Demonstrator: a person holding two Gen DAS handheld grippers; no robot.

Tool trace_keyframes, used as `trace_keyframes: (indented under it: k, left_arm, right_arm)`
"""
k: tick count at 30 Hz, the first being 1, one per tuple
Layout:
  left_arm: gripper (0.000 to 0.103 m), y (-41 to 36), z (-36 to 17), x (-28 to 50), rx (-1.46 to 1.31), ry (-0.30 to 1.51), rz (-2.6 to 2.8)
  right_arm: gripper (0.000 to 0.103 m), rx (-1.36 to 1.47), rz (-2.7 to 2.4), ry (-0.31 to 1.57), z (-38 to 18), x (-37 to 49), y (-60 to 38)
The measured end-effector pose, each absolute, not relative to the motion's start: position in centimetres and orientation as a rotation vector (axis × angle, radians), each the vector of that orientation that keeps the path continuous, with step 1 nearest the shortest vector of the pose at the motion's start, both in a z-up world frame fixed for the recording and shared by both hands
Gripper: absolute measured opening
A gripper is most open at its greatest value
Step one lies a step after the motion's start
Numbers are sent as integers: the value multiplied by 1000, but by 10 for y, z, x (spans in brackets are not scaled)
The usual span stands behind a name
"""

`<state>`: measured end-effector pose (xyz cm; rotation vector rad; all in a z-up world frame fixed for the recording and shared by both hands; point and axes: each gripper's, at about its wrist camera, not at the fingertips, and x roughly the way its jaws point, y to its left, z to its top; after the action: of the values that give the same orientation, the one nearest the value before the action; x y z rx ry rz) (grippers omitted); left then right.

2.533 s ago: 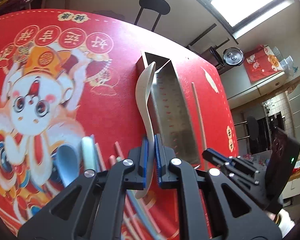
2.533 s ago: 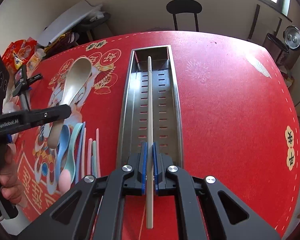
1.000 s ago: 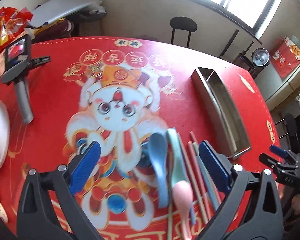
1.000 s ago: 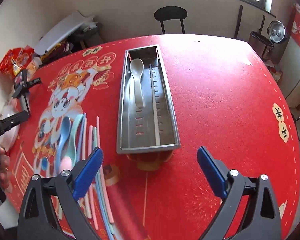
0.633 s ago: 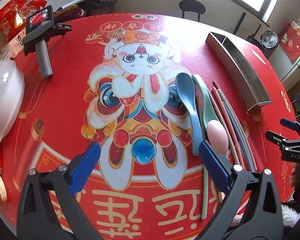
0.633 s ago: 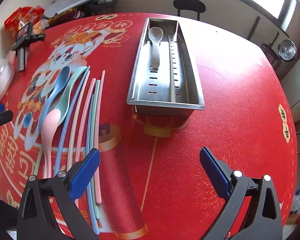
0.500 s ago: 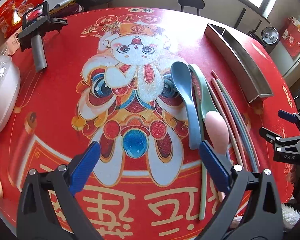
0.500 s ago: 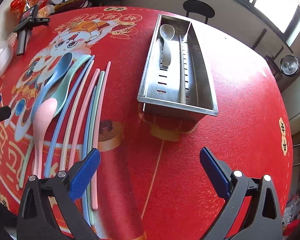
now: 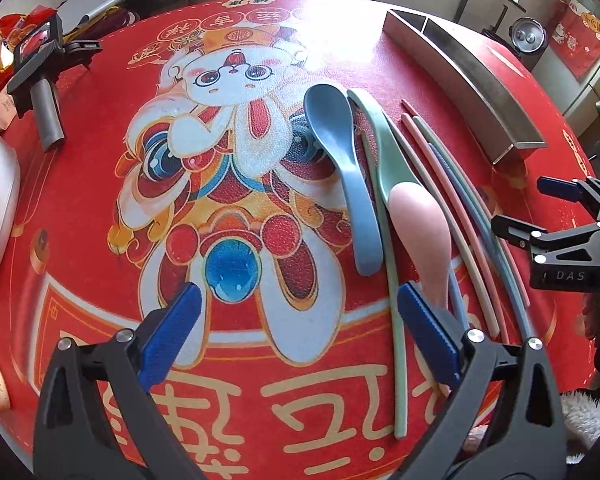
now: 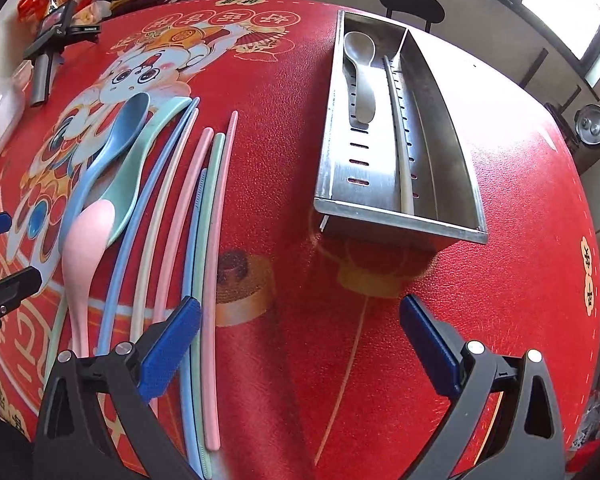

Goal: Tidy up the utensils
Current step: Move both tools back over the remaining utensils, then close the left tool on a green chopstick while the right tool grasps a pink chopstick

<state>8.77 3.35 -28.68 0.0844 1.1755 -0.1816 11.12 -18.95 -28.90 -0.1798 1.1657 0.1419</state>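
- Left of the steel tray (image 10: 396,204) lie a blue spoon (image 9: 340,148), green spoon (image 9: 388,160) and pink spoon (image 9: 424,220), then pastel chopsticks (image 10: 210,240); inside the tray, a grey spoon (image 10: 360,76) and one pale chopstick (image 10: 400,140).
- The bench (image 10: 520,200) wears a red festive cloth; chair (image 10: 412,4) and window stand beyond the tray.
- Left hand-held gripper (image 9: 298,332) and right hand-held gripper (image 10: 300,336) gape wide, empty.
- Chopstick ends vanish under the right one.

Black tongs (image 9: 298,332), blue ribbed pads (image 9: 172,334), silver screws.
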Motion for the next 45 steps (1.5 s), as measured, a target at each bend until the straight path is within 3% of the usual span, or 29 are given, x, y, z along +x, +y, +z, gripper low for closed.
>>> trace_keyframes:
  k: [13,18,22,25,31,32,33,35,37,41,45]
  left_arm:
    - [97,29,-296,88,100,1208,-185]
    - [97,31,-296,88,80,1210,-196]
    - [97,27,-299,87,88,1219,-214]
    - [97,24,-298,85,92,1216,-221]
    - [96,19,-295,82,107,1201,-243]
    - [93,16,-294,82,120,1193,-248]
    - [80,14,-293,81,134,1188,-251]
    - [65,7,-294,80,170,1189,-262]
    - [60,3,-294,79,180,1188,-285]
    - [38,-2,-294,79,178,1185,-335]
    - [32,-7,-295,79,188,1190,-363]
  right_arm:
    - [97,-143,122,1166,-290,111,-199]
    - [85,-163,152,1168,-292,109,-193]
    - [83,-152,162,1166,-292,108,-194]
    - [73,-133,196,1166,-291,106,-194]
    - [41,-170,254,1151,-286,98,-181]
    - [36,-173,259,1150,-285,97,-180]
    - [33,-173,262,1151,-285,97,-179]
    - [31,-169,263,1153,-285,96,-179]
    - [31,-162,263,1154,-285,96,-180]
    - [30,-157,263,1153,-285,95,-181]
    - [30,-139,274,1159,-285,96,-183]
